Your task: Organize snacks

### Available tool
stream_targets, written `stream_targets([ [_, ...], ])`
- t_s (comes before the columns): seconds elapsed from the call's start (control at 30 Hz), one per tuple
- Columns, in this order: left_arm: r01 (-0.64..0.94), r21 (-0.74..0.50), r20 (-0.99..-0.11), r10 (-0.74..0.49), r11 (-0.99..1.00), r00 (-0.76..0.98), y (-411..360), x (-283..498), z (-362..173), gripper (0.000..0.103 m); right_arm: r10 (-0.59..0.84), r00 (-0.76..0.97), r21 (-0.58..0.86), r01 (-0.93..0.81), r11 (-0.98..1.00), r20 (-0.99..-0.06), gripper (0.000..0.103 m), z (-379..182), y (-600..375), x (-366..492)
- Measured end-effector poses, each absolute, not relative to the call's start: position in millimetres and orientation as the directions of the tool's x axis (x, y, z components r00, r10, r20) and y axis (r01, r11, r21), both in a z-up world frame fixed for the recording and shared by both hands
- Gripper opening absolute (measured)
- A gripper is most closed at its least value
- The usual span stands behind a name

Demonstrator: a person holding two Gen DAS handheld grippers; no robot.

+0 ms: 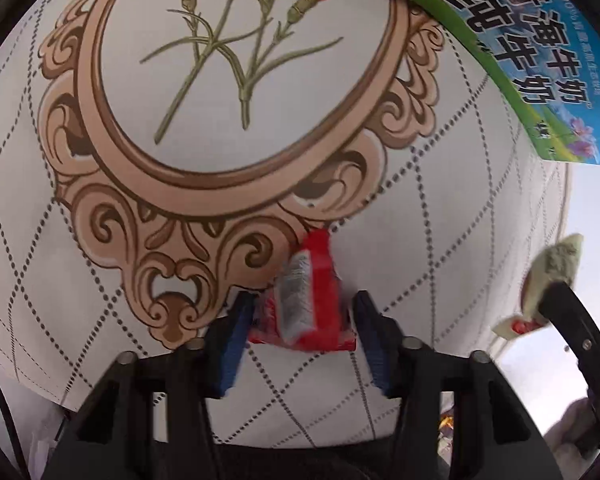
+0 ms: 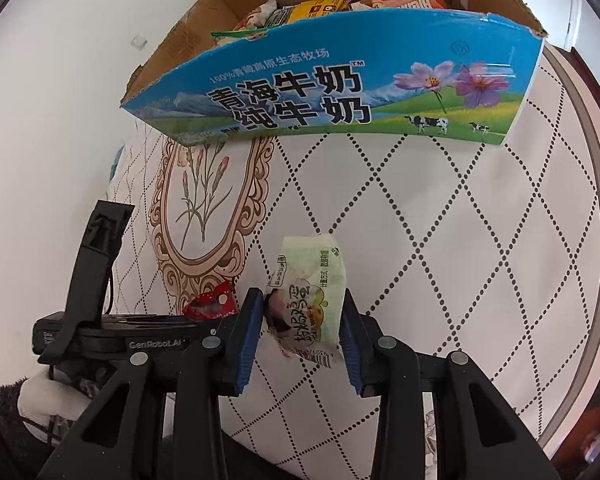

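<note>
Nearest the left wrist camera are the blue pads of the left gripper (image 1: pixel 300 320), drawn close with a red packet (image 1: pixel 310 292) between them. The left pad presses the wrapper; the right pad seems to stand just off its edge, and blur keeps me from being sure of contact there. I judge it a pinch on the packet's lower half, leaving the rest of it sticking forward over the cloth (image 1: pixel 440 220), near the foot of the printed oval frame. At the upper right a corner of the box (image 1: pixel 540 60) cuts in, most of it out of view. At the right edge the other gripper carries a pale green packet (image 1: pixel 552 268), partly blocked by its finger.

Nearest the right wrist camera is the right gripper (image 2: pixel 304 320), its pads shut tight on both sides of the green packet (image 2: pixel 310 300), which stands upright between them with the barcode end toward the camera. Held so, it looks ready to go forward into the box (image 2: pixel 340 92), which sits at the far side of the cloth (image 2: pixel 440 220) and already holds several snacks; only their tops show above its wall. At the left the other gripper's body hides all but a crumpled bit of the red packet (image 2: pixel 211 304). A gloved hand shows at the lower left.
</note>
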State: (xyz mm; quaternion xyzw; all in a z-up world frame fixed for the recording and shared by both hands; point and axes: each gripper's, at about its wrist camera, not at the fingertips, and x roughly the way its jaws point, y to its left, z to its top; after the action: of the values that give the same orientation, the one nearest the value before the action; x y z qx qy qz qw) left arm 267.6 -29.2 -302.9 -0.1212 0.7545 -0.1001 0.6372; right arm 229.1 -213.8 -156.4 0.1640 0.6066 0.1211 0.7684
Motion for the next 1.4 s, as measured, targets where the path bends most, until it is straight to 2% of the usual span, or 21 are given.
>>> stream_targets([
  [0.2, -0.029, -0.315, -0.944, -0.316, 0.949, -0.091, -27, 276, -275, 0.038, 0.390, 0.248, 0.402, -0.002, 0.916, -0.887, 0.039, -148, -212, 226],
  [0.37, 0.015, -0.380, -0.925, -0.380, 0.925, -0.002, -32, 289, -209, 0.038, 0.417, 0.284, 0.429, -0.021, 0.903, -0.863, 0.039, -123, -216, 232],
  [0.47, 0.082, -0.416, -0.903, -0.422, 0.906, 0.081, -45, 313, -152, 0.038, 0.431, 0.327, 0.444, -0.039, 0.895, -0.841, 0.039, -99, -220, 242],
  [0.63, 0.193, -0.377, -0.893, -0.411, 0.906, 0.186, -68, 366, -95, 0.038, 0.413, 0.415, 0.426, -0.066, 0.902, -0.811, 0.039, -54, -233, 273],
  [0.8, 0.222, -0.304, -0.916, -0.349, 0.926, 0.199, -84, 422, -94, 0.039, 0.382, 0.438, 0.415, -0.024, 0.910, -0.814, 0.040, -46, -255, 326],
  [0.93, 0.219, -0.233, -0.947, -0.272, 0.947, 0.170, -96, 454, -127, 0.040, 0.373, 0.374, 0.422, 0.053, 0.905, -0.849, 0.041, -65, -271, 363],
  [0.97, 0.220, -0.219, -0.952, -0.257, 0.951, 0.165, -99, 454, -133, 0.040, 0.374, 0.364, 0.425, 0.069, 0.903, -0.853, 0.044, -68, -276, 367],
  [1.0, 0.224, -0.210, -0.955, -0.249, 0.952, 0.160, -102, 457, -139, 0.040, 0.371, 0.351, 0.422, 0.080, 0.903, -0.860, 0.056, -72, -279, 372],
  [1.03, 0.237, -0.203, -0.956, -0.244, 0.950, 0.160, -105, 459, -143, 0.045, 0.357, 0.332, 0.406, 0.088, 0.910, -0.873, 0.073, -75, -283, 378],
  [1.07, 0.247, -0.187, -0.960, -0.230, 0.951, 0.161, -109, 459, -145, 0.051, 0.332, 0.322, 0.381, 0.102, 0.919, -0.887, 0.081, -77, -286, 381],
  [1.1, 0.256, -0.159, -0.964, -0.206, 0.954, 0.168, -114, 461, -150, 0.066, 0.319, 0.321, 0.369, 0.106, 0.924, -0.892, 0.091, -79, -288, 383],
  [1.13, 0.263, -0.136, -0.967, -0.186, 0.955, 0.177, -116, 462, -153, 0.087, 0.304, 0.317, 0.353, 0.108, 0.929, -0.898, 0.095, -80, -290, 384],
  [1.17, 0.267, -0.125, -0.968, -0.177, 0.956, 0.178, -118, 463, -155, 0.094, 0.271, 0.311, 0.321, 0.124, 0.939, -0.911, 0.096, -81, -293, 385],
  [1.4, 0.252, -0.104, -0.970, -0.154, 0.962, 0.190, -121, 458, -163, 0.100, 0.099, 0.309, 0.156, 0.166, 0.974, -0.946, 0.099, -83, -300, 380],
])
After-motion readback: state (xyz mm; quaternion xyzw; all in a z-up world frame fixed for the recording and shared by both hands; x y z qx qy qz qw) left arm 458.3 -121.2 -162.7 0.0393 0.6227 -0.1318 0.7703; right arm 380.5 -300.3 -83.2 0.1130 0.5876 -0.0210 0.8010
